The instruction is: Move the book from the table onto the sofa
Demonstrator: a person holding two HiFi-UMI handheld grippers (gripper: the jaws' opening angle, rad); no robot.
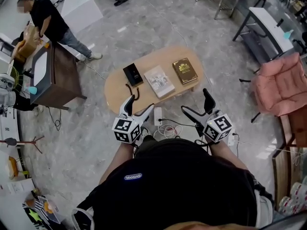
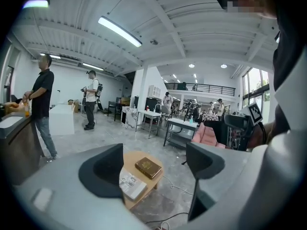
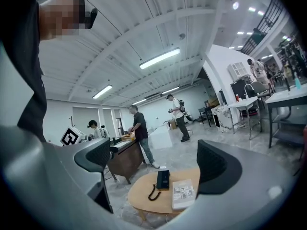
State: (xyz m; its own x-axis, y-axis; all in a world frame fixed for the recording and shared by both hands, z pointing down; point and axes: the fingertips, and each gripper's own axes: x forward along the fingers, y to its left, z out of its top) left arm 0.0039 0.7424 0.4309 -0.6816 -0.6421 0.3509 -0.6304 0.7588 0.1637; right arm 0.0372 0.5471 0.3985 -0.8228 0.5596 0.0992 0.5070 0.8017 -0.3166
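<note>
The left hand-held gripper [image 1: 139, 107] and right hand-held gripper [image 1: 196, 104] hang released, empty. The left gripper view catches the brown book [image 2: 147, 167] on the counter [image 2: 130, 160]; the right gripper view shows a black case [image 3: 163, 179] instead.

Brown book [image 1: 185, 71] (gold print), tan table [image 1: 115, 87]; pink sofa [image 1: 283, 83]

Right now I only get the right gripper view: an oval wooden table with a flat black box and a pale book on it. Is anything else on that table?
Observer: Yes. In the head view a brown book with gold print lies at the right end of the oval wooden table, beside the pale book.
Visitor: Does the other gripper hold anything?
Observer: No, the left gripper has its jaws apart, empty.
Visitor: Where's the sofa?
Observer: A pink cushioned seat stands to the table's right.
</note>
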